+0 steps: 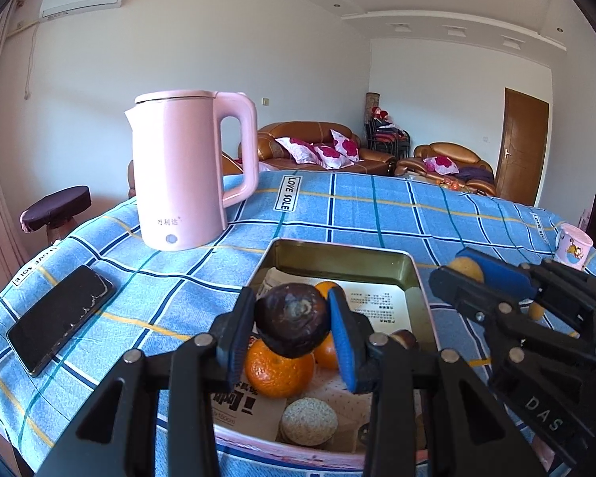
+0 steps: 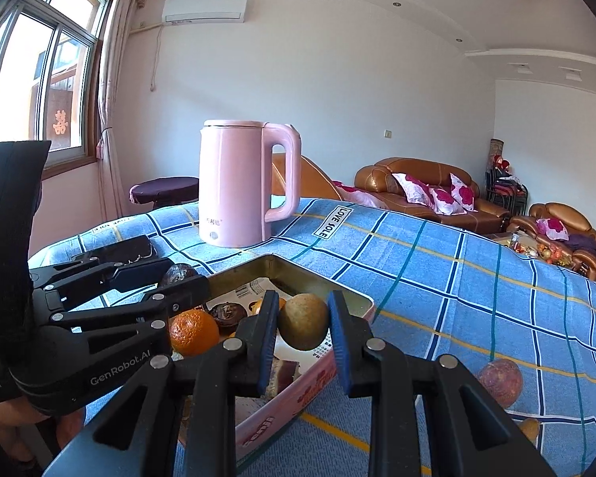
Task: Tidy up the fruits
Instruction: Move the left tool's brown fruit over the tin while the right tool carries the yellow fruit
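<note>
Oranges [image 1: 279,371] lie in the tin [image 1: 337,252] on papers [image 1: 381,302]

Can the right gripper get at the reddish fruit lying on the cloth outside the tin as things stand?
Probably not yet. The right gripper is shut on a yellow-green fruit, so its jaws are full. The reddish fruit lies uncovered on the blue checked cloth, right of the tin, with nothing blocking it.

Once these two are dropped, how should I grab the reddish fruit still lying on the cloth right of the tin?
Take the reddish fruit across its widest middle, coming down from above. It is round and sits on the cloth apart from the tin, so either side looks free. Open the jaws wide; its curved skin may slip.
</note>
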